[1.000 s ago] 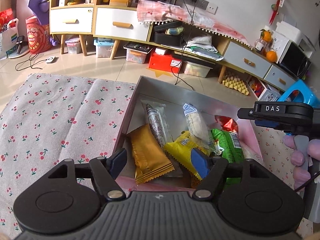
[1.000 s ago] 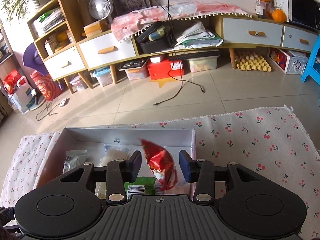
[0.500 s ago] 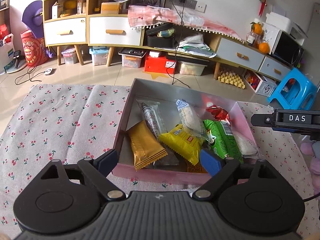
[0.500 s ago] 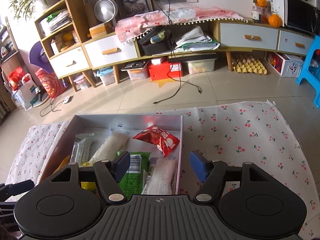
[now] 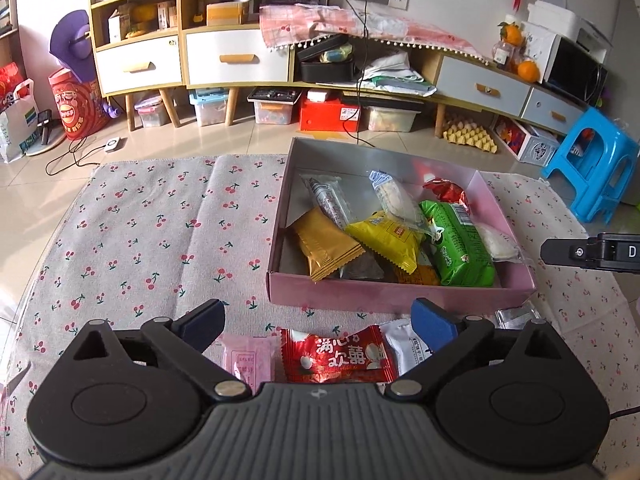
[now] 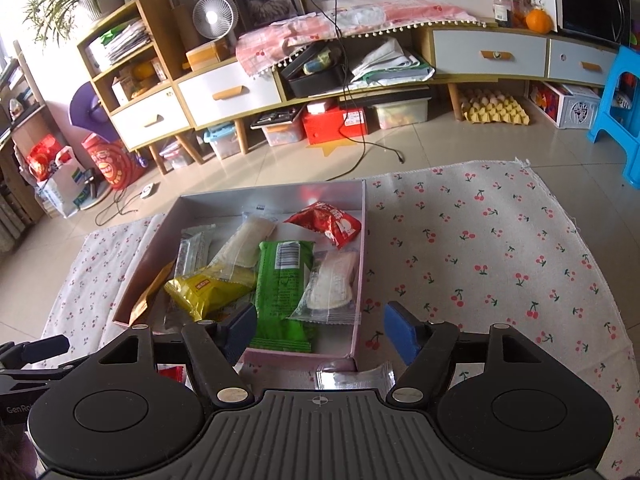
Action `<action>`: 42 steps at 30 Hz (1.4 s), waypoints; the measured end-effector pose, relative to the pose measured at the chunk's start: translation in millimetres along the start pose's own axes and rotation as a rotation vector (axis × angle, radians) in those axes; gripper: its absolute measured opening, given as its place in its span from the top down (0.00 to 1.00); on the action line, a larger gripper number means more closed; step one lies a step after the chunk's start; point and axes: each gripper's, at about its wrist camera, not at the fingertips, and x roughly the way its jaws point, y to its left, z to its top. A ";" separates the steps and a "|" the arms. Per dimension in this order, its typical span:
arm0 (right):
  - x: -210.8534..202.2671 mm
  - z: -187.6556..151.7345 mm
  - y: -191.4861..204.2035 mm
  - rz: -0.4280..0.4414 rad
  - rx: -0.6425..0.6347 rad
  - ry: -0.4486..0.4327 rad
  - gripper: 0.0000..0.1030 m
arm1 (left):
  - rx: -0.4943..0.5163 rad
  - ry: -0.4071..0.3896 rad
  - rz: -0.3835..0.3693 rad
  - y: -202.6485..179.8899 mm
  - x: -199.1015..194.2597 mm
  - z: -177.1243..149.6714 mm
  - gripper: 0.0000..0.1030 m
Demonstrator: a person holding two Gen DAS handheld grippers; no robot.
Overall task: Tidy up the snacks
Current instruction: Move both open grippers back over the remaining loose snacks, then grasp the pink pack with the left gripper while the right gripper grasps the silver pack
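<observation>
Your left gripper (image 5: 318, 326) and right gripper (image 6: 320, 330) both hang spread and empty, near the pink box (image 5: 400, 294) of snacks; a red candy packet (image 5: 338, 356) lies just before it.

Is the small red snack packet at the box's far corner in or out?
In: the small red snack packet lies inside the pink box, by its far right wall.

Glossy crinkled plastic wraps the red snack packet (image 5: 338, 356) and green packet (image 6: 282, 280), the cherry-print cloth (image 5: 160, 232) looks matt and woven, and the box (image 5: 400, 294) is smooth pink card.
</observation>
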 end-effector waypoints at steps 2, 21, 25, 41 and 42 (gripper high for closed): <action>-3.3 -7.0 1.1 0.009 -0.003 -0.006 0.16 | 0.014 0.012 0.013 2.4 -0.9 -5.2 0.03; 4.7 -62.2 11.2 -0.013 -0.257 0.031 0.13 | 0.014 0.024 0.040 24.5 -2.6 -52.5 0.03; 17.7 -68.9 -0.6 -0.038 -0.245 0.025 0.13 | -0.027 0.027 0.044 24.2 4.9 -61.4 0.04; 59.8 -73.0 -15.5 -0.089 -0.206 0.018 0.05 | -0.103 -0.012 0.094 32.6 15.1 -66.5 0.09; 60.6 -72.7 -15.0 -0.091 -0.205 0.015 0.04 | -0.095 -0.011 0.103 31.0 15.5 -66.7 0.10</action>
